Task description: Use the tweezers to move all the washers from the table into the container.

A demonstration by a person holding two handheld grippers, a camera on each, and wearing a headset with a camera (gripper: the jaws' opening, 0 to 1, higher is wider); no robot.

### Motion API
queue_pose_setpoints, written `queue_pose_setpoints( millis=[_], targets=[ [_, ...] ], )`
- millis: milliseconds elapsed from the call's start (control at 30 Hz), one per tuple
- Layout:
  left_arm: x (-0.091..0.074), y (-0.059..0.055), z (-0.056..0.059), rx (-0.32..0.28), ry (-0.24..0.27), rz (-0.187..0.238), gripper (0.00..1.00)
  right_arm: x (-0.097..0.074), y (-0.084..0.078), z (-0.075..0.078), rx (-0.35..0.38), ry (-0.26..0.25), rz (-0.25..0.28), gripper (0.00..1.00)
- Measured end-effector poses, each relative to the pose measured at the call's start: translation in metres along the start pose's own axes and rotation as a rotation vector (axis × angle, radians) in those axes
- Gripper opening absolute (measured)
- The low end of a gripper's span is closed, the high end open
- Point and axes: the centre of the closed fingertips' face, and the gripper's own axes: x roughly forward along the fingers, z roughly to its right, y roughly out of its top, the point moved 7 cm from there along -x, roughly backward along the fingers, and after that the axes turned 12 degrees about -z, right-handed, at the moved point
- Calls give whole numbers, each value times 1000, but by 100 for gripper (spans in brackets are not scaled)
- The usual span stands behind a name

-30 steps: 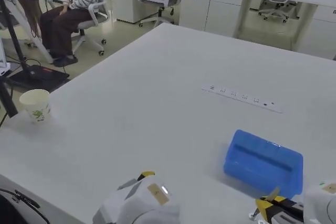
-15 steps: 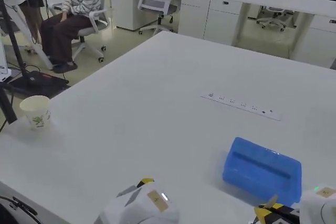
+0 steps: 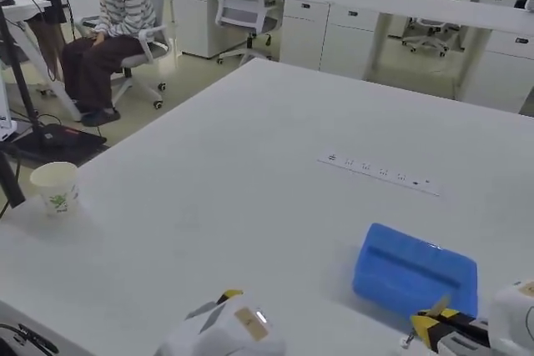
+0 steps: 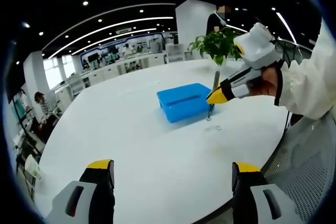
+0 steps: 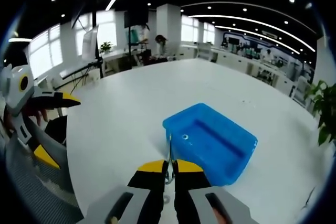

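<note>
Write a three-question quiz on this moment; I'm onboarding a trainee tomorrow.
1. True or false: the left gripper has its jaws shut.
2. What does the right gripper clamp? A) tweezers B) a spoon C) a screwdriver
3. Fill in: the container on the table is ____ in colour.
Key: 1 false; 2 A; 3 blue.

Container [image 3: 415, 271] blue, table [image 3: 250, 164] white, cup [image 3: 55, 187] white, printed in green, top [image 3: 125, 2] striped grey-white, tweezers [image 5: 169, 148] silver, left gripper [image 4: 172, 166] and right gripper [image 5: 169, 167] tipped yellow.
</note>
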Motion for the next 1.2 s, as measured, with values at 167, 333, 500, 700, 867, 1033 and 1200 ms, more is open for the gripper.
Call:
queue_pose_setpoints(
  millis=[167,333,500,700,867,1033,1200],
  targets=[
    [0,0,0,-2,3,1,95,-3,10,2,-22,-6,11,2],
    [0,0,-1,-2,10,2,94,-5,21,3,-64,-19,18,2],
    [-1,1,-2,-5,11,8,94,-6,28,8,-80,-31,26,2],
    [-1,1,-2,-8,13,9,93,-4,34,20,-74,-54,29,2],
    [0,0,-2,-5,14,3,92,-1,35,30,-67,-84,25,2],
    [0,0,-1,-5,12,0,92,1,39,36,-24,-90,48,2],
    [0,0,-1,-5,9,-3,91,5,42,41,-2,-99,53,2]
  ],
)
